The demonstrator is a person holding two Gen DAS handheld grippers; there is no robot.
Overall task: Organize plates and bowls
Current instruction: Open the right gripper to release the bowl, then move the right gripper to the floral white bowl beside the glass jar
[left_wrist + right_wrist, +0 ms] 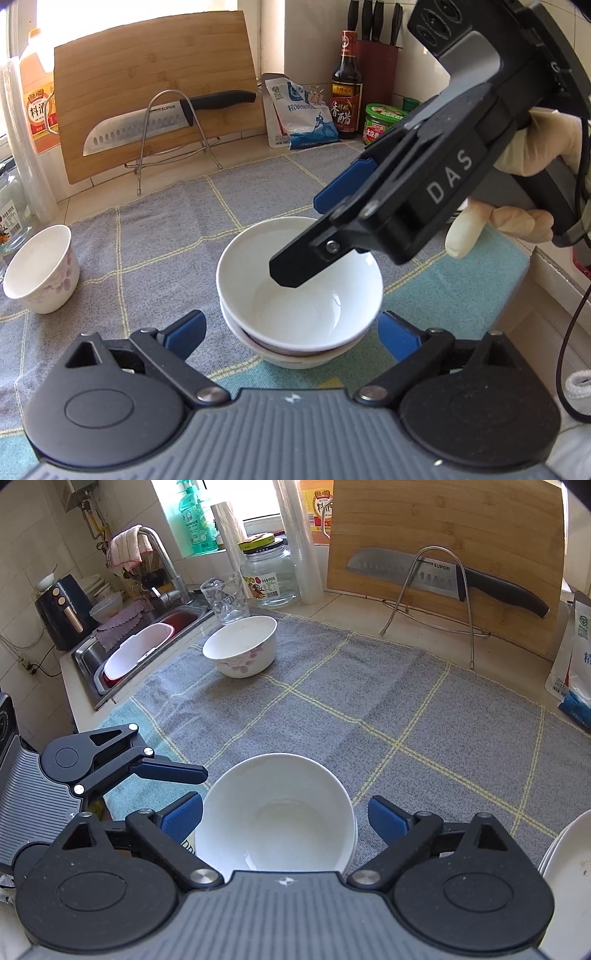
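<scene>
Both sets of jaws wide, nothing gripped, bowls stacked on the tabletop

White bowl (301, 291) nested in a lower bowl (295, 356) on the grey cloth (166, 229); left gripper (291, 332) spread either side, pads clear; right gripper (314, 240) open above the stack; floral bowl (42, 269) well apart at nine o'clock.

Home kitchen, sink (122, 653) with faucet (162, 559), cutting board (155, 92), knife block (376, 61)

Knife (155, 125) on rack, cutting board (147, 74) behind; vinegar bottle (345, 88).
</scene>
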